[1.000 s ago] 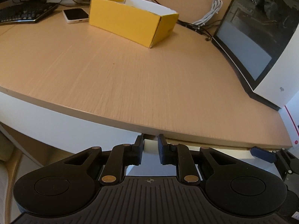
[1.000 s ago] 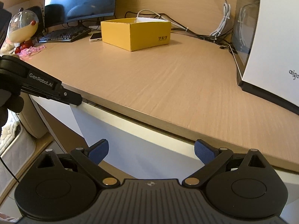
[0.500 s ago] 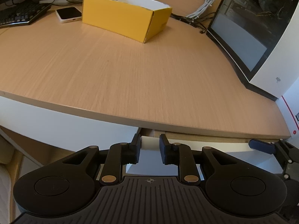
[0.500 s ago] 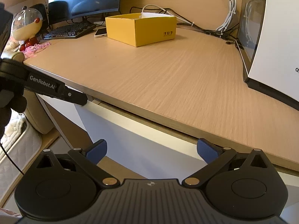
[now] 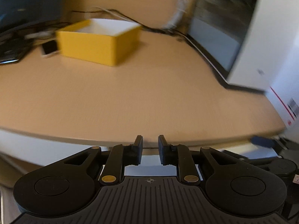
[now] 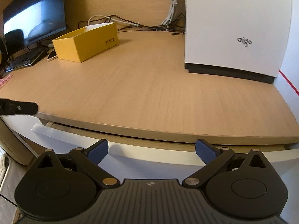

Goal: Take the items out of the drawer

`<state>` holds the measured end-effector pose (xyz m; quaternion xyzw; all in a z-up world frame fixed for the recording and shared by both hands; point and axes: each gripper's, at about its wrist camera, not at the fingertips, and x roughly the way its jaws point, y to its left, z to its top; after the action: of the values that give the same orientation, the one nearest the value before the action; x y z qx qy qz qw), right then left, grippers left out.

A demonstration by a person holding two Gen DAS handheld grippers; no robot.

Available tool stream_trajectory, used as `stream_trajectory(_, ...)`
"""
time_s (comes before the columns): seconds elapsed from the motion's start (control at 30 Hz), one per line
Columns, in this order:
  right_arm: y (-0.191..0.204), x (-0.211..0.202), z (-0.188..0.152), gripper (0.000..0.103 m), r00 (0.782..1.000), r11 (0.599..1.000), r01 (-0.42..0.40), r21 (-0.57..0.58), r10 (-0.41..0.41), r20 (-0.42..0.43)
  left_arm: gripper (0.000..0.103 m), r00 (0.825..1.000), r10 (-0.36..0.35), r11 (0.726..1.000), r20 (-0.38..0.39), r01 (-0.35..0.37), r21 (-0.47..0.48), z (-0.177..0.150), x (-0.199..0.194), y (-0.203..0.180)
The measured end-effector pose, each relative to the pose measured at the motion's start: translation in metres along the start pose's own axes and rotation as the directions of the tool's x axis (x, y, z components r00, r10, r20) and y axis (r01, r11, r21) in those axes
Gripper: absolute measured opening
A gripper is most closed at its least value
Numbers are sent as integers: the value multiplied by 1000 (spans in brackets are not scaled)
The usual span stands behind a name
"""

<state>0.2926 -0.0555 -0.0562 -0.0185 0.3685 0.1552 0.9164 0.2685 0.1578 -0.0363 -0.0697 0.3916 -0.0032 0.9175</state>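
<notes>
The white drawer front (image 6: 158, 158) stands pulled out a little under the wooden desk (image 6: 149, 93), with a thin gap along its top. The drawer's inside is hidden. My left gripper (image 5: 150, 143) holds its jaws a narrow gap apart at the desk edge, and the white drawer front (image 5: 149, 169) shows between the lower parts of its fingers. That view is blurred. One of its black fingers (image 6: 18, 108) shows at the drawer's left end. My right gripper (image 6: 151, 149) is open in front of the drawer front with nothing between its blue pads.
On the desk stand an open yellow box (image 6: 84, 43), a phone (image 6: 52, 56), a keyboard (image 6: 24, 59) and a monitor (image 6: 33, 18) at the left. A white computer case (image 6: 237, 28) is at the right, with cables (image 6: 168, 9) behind.
The drawer has come out slightly. The left gripper has tipped upward, so its tips now overlap the desk edge. The right gripper has swung right and now faces the drawer front squarely.
</notes>
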Motion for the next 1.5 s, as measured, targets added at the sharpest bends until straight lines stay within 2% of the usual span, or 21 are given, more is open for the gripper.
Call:
stream_trajectory(0.1, 1, 0, 0, 103, 1000, 999, -20, -48, 19, -23, 19, 999, -19, 999, -43, 20, 26, 1, 16, -17)
stream_trajectory(0.3, 7, -4, -8, 103, 999, 995, -33, -99, 31, -17, 19, 995, -25, 999, -92, 29, 42, -4, 35, -32)
stream_trajectory(0.6, 6, -7, -10, 103, 999, 993, -47, -106, 45, -24, 20, 992, -23, 994, -120, 36, 108, -11, 33, -47)
stream_trajectory(0.77, 2, -12, -9, 103, 997, 994, -71, -88, 67, -45, 20, 992, -26, 995, -121, 38, 96, -19, 24, -50)
stream_trajectory(0.87, -10, -17, -4, 100, 994, 995, -102, 4, 102, -48, 19, 990, -43, 995, -132, 54, 84, -21, 21, -51)
stream_trajectory(1.0, -19, -15, 0, 100, 1000, 999, 18, 33, -17, -24, 18, 988, -62, 996, -142, 71, 58, -29, 12, -55)
stream_trajectory(1.07, -24, -8, 0, 100, 995, 996, 81, 42, -79, -59, 18, 961, -110, 994, -255, 107, -26, -35, 22, -52)
stream_trajectory(1.1, -27, -7, -2, 101, 993, 994, 97, 56, -93, -67, 17, 959, -118, 993, -258, 112, -35, -40, 22, -52)
stream_trajectory(1.17, -30, -8, -5, 101, 993, 992, 106, 70, -103, -53, 16, 976, -134, 990, -173, 139, 15, -42, 8, -60)
stream_trajectory(1.23, -33, -8, -6, 102, 994, 992, 100, 75, -97, -47, 16, 980, -173, 984, -99, 177, 31, -32, -6, -65)
stream_trajectory(1.3, -34, -7, -6, 103, 996, 994, 82, 77, -78, -51, 18, 984, -169, 983, -56, 173, 56, -19, -10, -69)
stream_trajectory(1.4, -36, -4, -4, 103, 995, 993, 80, 90, -74, -68, 18, 994, -96, 992, -51, 100, 74, -3, 3, -71)
stream_trajectory(1.5, -32, 0, -6, 103, 988, 985, 150, 82, -146, -56, 18, 995, -43, 996, -95, 50, 72, 1, 22, -68)
